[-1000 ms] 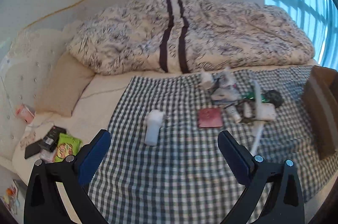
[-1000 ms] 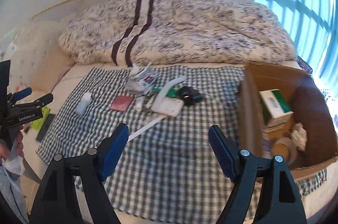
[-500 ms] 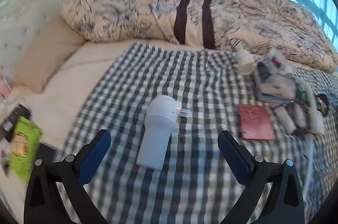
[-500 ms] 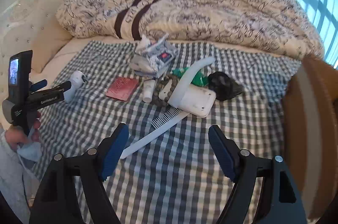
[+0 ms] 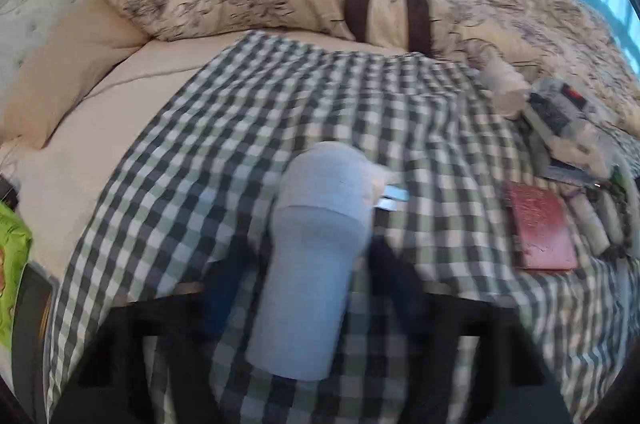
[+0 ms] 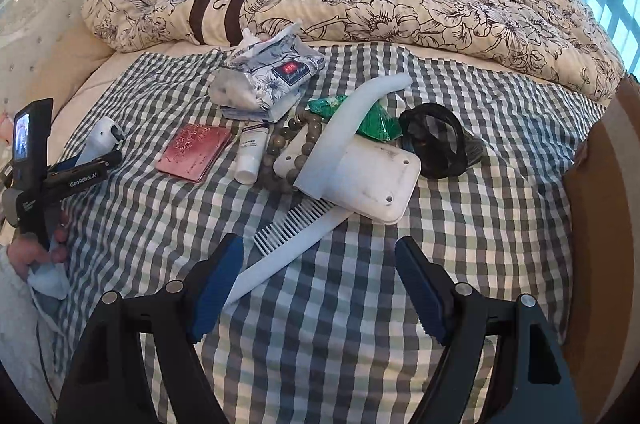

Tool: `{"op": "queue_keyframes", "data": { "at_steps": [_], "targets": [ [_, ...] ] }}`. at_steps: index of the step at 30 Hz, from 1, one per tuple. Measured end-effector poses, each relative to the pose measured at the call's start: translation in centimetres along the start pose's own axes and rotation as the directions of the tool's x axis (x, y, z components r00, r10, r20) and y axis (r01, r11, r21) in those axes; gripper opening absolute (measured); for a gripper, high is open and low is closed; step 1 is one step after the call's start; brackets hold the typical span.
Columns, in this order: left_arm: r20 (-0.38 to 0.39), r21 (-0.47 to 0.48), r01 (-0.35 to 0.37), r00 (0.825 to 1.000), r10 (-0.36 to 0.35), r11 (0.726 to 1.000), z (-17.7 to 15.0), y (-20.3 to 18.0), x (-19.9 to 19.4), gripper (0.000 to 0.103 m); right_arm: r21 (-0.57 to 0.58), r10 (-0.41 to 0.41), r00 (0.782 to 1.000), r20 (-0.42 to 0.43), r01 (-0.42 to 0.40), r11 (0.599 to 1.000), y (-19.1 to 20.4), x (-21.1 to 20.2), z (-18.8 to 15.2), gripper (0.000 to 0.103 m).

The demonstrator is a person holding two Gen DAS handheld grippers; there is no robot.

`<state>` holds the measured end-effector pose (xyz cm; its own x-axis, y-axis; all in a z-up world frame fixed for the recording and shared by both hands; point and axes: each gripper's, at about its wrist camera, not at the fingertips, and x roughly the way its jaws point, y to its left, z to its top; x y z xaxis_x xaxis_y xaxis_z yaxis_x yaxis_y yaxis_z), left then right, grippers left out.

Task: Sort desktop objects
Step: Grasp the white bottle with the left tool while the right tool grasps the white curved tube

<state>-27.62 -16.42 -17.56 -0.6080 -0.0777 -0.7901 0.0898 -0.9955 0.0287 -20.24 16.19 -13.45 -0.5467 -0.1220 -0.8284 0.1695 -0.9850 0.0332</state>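
Between closing left tongs (image 5: 308, 288), white plug adapter (image 5: 316, 264)

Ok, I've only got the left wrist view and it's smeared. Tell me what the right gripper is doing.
Observer: The right gripper is open, hovering over a white comb.
Operator: Give me what's to its right.
Observer: A cardboard box stands beside the checked cloth.
Operator: Now check my left gripper from that side.
Observer: The left gripper is closing its jaws with the white bottle between them, cap poking out past the fingertips.
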Motion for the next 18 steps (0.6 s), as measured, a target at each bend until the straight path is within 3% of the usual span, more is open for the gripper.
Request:
{"op": "queue_keyframes", "data": {
  "at_steps": [6, 9, 15, 18],
  "targets": [
    [0.051, 0.018, 0.002, 0.999, -0.002, 1.0, -0.4, -0.8, -2.8, 0.039, 0.016, -0.005, 1.0, 0.005, 0.005, 1.0, -0.6, 0.3, 0.8, 0.078],
    [0.078, 0.018, 0.051, 0.996, -0.052, 0.999, -0.9, -1.2, -4.8, 0.04, 0.026, -0.004, 1.0, -0.001, 0.004, 1.0, -1.1, 1.1, 1.8, 0.078],
    [0.075, 0.02, 0.057, 0.995, -0.059, 0.998, -1.6, -2.2, -5.5, 0.04, 0.048, -0.006, 1.0, -0.007, 0.006, 0.999, -1.2, 3.3, 4.6, 0.077],
    [0.063, 0.032, 0.043, 0.997, -0.045, 0.999, -2.0, -2.6, -4.8, 0.04, 0.055, -0.019, 1.0, -0.023, 0.02, 0.998, -1.0, 5.0, 5.8, 0.059]
  ]
}}
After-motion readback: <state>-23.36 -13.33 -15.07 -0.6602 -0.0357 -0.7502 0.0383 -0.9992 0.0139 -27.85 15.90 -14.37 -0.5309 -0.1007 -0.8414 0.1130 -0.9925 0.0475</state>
